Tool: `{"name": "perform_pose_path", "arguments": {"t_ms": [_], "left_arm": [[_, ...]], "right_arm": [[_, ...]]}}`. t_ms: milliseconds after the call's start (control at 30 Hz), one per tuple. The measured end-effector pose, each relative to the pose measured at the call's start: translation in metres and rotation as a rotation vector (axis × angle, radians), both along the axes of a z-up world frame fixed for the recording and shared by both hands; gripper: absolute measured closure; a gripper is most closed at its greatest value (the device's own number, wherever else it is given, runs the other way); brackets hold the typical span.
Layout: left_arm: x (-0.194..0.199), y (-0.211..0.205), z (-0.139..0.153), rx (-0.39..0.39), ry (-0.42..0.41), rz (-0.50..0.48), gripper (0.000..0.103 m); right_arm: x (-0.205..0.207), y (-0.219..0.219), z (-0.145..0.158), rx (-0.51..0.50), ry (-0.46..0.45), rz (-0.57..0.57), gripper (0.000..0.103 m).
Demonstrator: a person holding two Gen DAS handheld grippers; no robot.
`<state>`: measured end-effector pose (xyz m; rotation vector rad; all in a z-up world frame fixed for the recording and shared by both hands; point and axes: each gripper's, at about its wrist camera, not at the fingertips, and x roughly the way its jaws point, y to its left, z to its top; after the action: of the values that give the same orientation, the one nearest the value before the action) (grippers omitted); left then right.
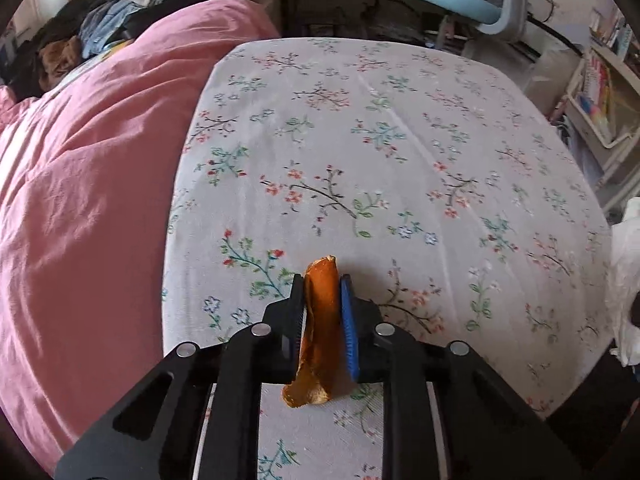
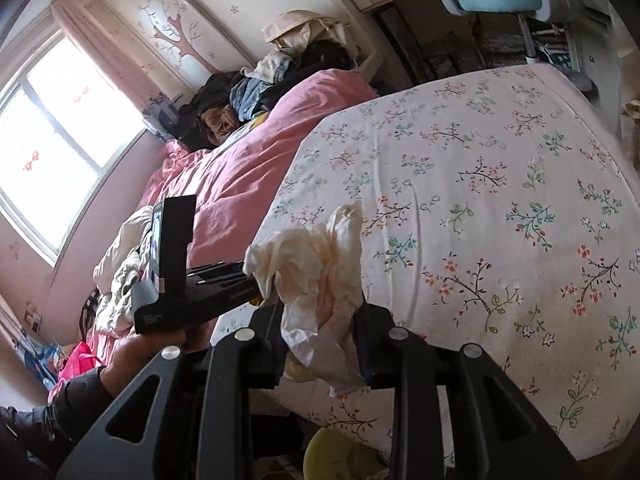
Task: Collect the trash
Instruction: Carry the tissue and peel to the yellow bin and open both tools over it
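An orange-brown strip of peel (image 1: 320, 320) stands on edge between the fingers of my left gripper (image 1: 321, 284), which is shut on it just above the floral bedsheet (image 1: 400, 140). My right gripper (image 2: 320, 316) is shut on a crumpled white tissue (image 2: 316, 256), held over the near corner of the bed. In the right wrist view a hand (image 2: 152, 344) holds the left gripper's black body (image 2: 200, 288) to the left; its fingertips are hidden behind the tissue. The same tissue (image 1: 628, 280) shows at the right edge of the left wrist view.
A pink duvet (image 1: 80, 200) covers the left side of the bed, with a pile of clothes (image 1: 100, 32) at its far end. A blue desk chair (image 1: 452, 0) and a white shelf cart (image 1: 600, 112) stand beyond. A yellowish round container (image 2: 340, 456) sits on the floor below the right gripper.
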<state>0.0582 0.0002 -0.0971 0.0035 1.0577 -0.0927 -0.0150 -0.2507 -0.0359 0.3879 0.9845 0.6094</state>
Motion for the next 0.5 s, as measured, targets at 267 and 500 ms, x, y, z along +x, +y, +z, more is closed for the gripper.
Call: {"name": "perform_pose_path", "arguments": {"t_ms": [267, 500], "left_arm": [[-0.046, -0.001, 0.019, -0.082, -0.053, -0.034, 0.087], [-0.132, -0.008, 0.006, -0.197, -0.017, -0.036, 0.087]], "right_arm": [[-0.025, 0.03, -0.018, -0.065, 0.053, 0.1, 0.073], [-0.102, 0.072, -0.063, -0.215, 0.141, 0.197, 0.067]]}}
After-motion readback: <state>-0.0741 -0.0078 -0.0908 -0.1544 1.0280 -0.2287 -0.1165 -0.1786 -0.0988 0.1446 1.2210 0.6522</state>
